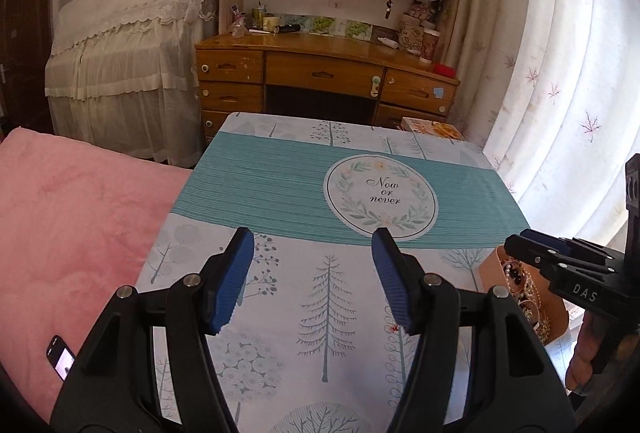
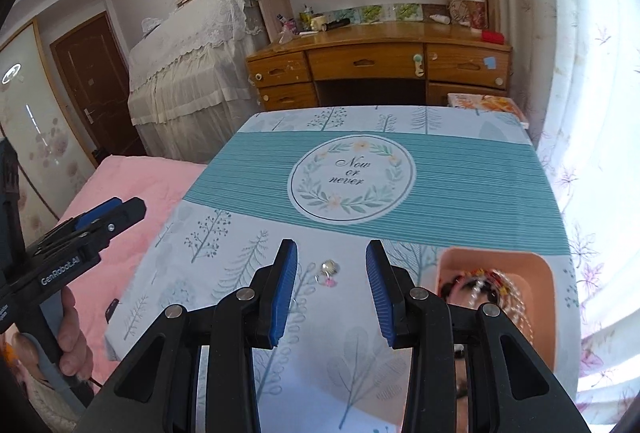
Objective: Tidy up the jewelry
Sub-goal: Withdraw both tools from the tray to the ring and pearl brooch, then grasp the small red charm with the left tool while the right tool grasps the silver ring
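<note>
Left wrist view: left gripper [image 1: 312, 265], lower centre of the frame, 2 blue-padded fingers spread wide apart, nothing between them. Beneath it, a table [image 1: 280, 193] under a cloth printed with pale trees, a teal striped band and a round wreath emblem reading "Now or never".
- Right gripper [image 1: 516, 245], lower right of the frame, seen side-on above a peach-coloured box [image 1: 490, 273]; from this angle its jaws cannot be judged.
- Jewelry in the box [image 1: 520, 285]: a tangle of beads and chains, partly hidden by the gripper.
- Pink blanket [image 1: 72, 225], left of the frame, beside the table; a small dark phone [image 1: 60, 357] lies on it at lower left.
- Wooden desk [image 1: 324, 69] with bookshelves above, upper centre; lace-draped furniture at upper left; patterned curtain at right.

Right wrist view: right gripper [image 2: 332, 273], lower centre of the frame, fingers apart and empty.
- 1 small trinket [image 2: 329, 273], silvery with a pink part, lies on the cloth between the 2 fingertips, apart from both.
- Peach box [image 2: 548, 297] at lower right, just beside the right-hand finger, holding red, dark and pearl-like strands [image 2: 488, 285].
- Left gripper [image 2: 128, 211] at left of the frame, over the blanket edge, held by a hand [image 2: 74, 337]; side-on, its jaws cannot be made out.
</note>
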Action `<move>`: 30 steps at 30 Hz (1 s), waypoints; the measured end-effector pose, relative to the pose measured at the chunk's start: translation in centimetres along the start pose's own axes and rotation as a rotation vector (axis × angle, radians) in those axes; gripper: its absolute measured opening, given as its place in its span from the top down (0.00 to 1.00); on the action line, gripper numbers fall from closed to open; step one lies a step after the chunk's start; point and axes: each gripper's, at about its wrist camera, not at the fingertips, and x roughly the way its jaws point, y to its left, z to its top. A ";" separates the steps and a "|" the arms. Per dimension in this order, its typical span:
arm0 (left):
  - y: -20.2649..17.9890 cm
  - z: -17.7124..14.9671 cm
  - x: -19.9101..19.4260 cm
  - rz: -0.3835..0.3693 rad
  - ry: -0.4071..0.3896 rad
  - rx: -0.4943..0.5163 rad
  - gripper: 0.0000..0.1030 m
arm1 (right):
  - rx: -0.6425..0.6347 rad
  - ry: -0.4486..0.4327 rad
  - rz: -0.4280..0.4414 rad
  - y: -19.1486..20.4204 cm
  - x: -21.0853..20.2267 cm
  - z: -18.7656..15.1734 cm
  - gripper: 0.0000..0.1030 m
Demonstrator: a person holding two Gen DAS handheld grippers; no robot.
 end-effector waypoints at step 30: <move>-6.8 -9.9 10.9 -0.252 0.313 0.233 0.40 | -0.271 0.422 0.079 0.7 16.1 -3.2 0.65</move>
